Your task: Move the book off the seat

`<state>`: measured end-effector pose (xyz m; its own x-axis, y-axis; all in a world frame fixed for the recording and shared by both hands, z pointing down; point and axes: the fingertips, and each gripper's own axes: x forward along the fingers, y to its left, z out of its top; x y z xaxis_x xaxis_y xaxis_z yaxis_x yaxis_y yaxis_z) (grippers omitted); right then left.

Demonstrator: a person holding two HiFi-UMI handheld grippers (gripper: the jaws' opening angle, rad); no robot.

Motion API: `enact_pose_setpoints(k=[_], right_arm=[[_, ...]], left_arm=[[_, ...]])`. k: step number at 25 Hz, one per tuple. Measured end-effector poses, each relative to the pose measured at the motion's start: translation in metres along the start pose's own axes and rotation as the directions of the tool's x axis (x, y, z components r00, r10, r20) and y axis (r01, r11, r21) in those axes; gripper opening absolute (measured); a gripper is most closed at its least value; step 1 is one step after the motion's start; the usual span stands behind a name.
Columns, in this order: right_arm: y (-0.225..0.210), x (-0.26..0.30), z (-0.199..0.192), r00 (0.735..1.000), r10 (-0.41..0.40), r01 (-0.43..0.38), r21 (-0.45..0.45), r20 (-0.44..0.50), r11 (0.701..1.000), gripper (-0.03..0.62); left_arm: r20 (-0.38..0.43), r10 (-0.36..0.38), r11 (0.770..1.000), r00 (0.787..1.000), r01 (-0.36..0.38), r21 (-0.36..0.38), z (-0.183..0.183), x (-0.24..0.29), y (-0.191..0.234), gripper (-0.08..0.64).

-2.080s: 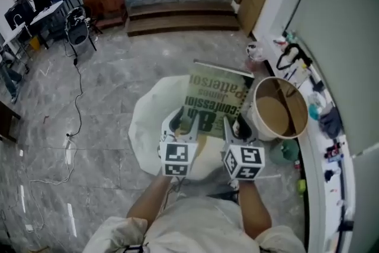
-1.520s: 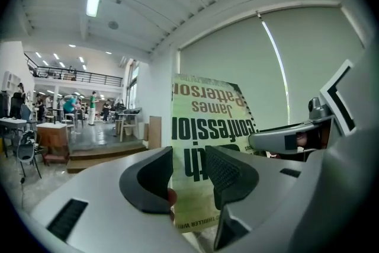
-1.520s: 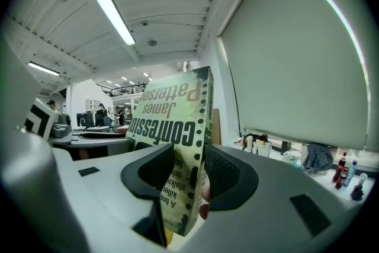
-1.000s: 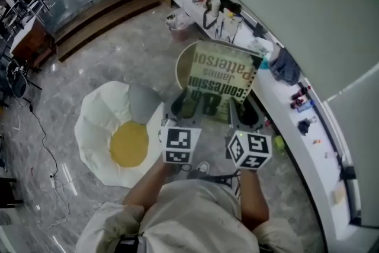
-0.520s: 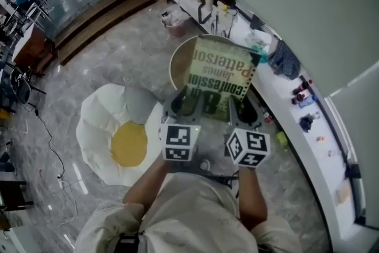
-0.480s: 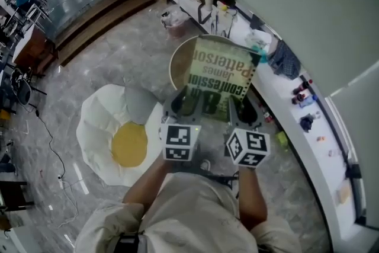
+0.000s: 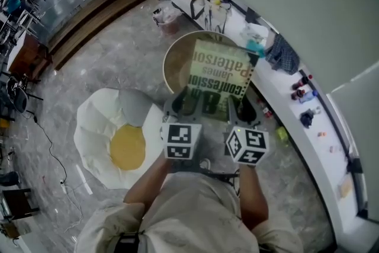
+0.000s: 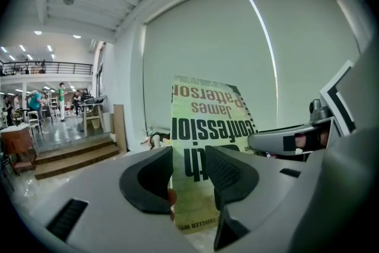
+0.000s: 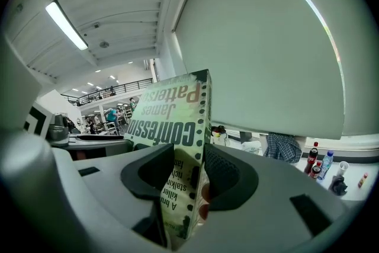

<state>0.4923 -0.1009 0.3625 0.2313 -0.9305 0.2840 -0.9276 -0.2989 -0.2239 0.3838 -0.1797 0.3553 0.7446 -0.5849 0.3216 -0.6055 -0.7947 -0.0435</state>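
Fried-egg seat [image 7: 112,139]: lies on the floor and no book rests on it.

Round tub [image 7: 172,68]: stands just right of the seat.

Paperback book [image 7: 220,77]: held aloft to the right of the seat, over the tub's rim, cover towards the head camera.

Left tongs [image 7: 180,105] and right tongs [image 7: 241,111]: each is clamped on the book's lower edge, one at each corner.

Assessment: likely light. It is stiffest at the spine, and the covers flex. The cover may be slippery. Grip deep at the bound corner.
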Motion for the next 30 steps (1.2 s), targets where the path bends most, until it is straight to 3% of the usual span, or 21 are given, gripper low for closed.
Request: enact_pose_setpoints(k=[6, 18, 24, 30], right_arm=[[-0.001, 0.049, -0.010, 0.999, -0.002, 0.002, -0.006, -0.051, 1.000, 0.172], [0.025, 0.185, -0.011, 0.987, -0.014, 0.004, -0.063, -0.161, 0.998, 0.172], [0.025, 0.227, -0.034, 0.974, -0.035, 0.027, -0.041, -0.224, 0.999, 0.172], [-0.001, 0.259, -0.074, 0.951, -0.038, 0.041, 0.003, -0.305, 0.999, 0.172]], left_arm=[[-0.038, -0.004, 1.000, 0.999, 0.003, -0.030, -0.014, 0.042, 0.029, 0.175], [-0.105, -0.027, 0.993, 0.994, 0.014, -0.118, -0.032, 0.138, 0.128, 0.176], [-0.164, -0.054, 0.991, 0.985, 0.033, -0.128, -0.054, 0.172, 0.152, 0.175], [-0.247, -0.071, 0.989, 0.966, 0.036, -0.142, -0.093, 0.212, 0.150, 0.175]])
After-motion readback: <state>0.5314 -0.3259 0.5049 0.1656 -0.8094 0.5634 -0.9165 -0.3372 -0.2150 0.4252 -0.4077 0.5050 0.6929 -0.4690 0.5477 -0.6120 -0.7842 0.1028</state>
